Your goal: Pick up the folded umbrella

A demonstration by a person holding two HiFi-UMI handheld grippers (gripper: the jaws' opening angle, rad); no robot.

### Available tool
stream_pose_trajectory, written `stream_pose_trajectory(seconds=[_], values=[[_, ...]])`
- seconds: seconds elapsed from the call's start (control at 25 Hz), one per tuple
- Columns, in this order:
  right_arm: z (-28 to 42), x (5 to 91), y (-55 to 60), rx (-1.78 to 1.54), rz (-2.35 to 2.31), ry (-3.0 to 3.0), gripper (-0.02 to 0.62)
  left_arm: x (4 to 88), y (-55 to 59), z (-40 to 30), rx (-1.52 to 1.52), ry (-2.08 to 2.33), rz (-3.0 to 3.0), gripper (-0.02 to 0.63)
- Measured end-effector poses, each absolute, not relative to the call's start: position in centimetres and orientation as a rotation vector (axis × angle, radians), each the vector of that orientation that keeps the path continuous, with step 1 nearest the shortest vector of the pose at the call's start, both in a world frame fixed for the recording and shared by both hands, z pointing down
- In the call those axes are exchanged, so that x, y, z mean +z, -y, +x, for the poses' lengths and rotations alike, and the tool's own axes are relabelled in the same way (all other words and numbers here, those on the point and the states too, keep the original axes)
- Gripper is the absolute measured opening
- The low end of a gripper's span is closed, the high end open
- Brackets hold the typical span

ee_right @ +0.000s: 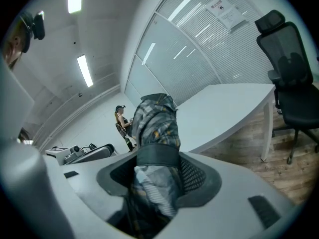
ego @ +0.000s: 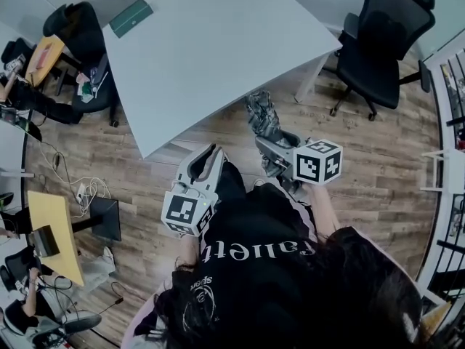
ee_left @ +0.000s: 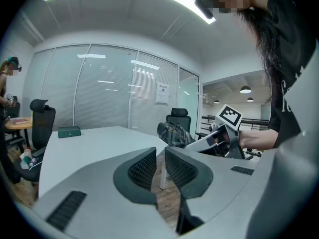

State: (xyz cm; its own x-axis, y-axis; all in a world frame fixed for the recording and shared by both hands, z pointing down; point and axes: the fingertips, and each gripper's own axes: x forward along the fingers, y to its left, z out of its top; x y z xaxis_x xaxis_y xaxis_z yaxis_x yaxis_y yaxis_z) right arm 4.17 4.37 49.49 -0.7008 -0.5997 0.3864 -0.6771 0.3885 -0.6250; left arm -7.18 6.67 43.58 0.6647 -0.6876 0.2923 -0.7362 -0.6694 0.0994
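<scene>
The folded umbrella (ego: 263, 118), in grey plaid fabric with a dark strap, is up in the air over the wooden floor, just off the white table's near edge. My right gripper (ego: 272, 147) is shut on its lower part, and the free end points toward the table. In the right gripper view the umbrella (ee_right: 157, 128) fills the space between the jaws of that gripper (ee_right: 159, 176). My left gripper (ego: 211, 158) hovers to the left and holds nothing. Its jaws (ee_left: 160, 166) stand a narrow gap apart, and past them I see the umbrella (ee_left: 173, 133) in the right gripper (ee_left: 219, 138).
A large white table (ego: 218, 42) lies ahead with a green box (ego: 131, 17) at its far left corner. A black office chair (ego: 385, 42) stands at the right. Desks, cables and seated people crowd the left side. A railing runs along the right edge.
</scene>
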Motion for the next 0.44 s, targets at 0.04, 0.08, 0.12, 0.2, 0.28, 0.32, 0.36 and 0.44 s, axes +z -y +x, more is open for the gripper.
stream_pose_trajectory(seconds=[0.04,0.08,0.12,0.2,0.28,0.32,0.36,0.44], values=[[4.08,49.54,-4.18,1.218,1.174,2.53,0.233,43.61,-6.47,-7.29,0.343,1.152,2.67,0.06],[4.11,49.61,-4.15,1.221,1.177,2.526,0.233,43.66,-6.45,-7.28,0.344,1.148,2.669,0.06],[4.26,49.68,-4.27,1.223,1.18,2.523,0.233,43.72,-6.58,-7.13,0.346,1.146,2.67,0.06],[4.68,49.82,-4.63,1.226,1.184,2.521,0.233,43.81,-6.9,-6.73,0.348,1.145,2.671,0.06],[4.81,49.9,-4.68,1.228,1.185,2.518,0.233,43.81,-6.84,-6.65,0.349,1.145,2.671,0.06],[4.74,49.92,-4.56,1.229,1.186,2.516,0.233,43.79,-6.66,-6.74,0.349,1.144,2.67,0.06],[4.63,49.93,-4.4,1.23,1.187,2.514,0.233,43.77,-6.44,-6.85,0.349,1.144,2.67,0.06],[4.41,49.97,-4.04,1.231,1.188,2.509,0.233,43.74,-5.95,-7.08,0.348,1.142,2.669,0.06]])
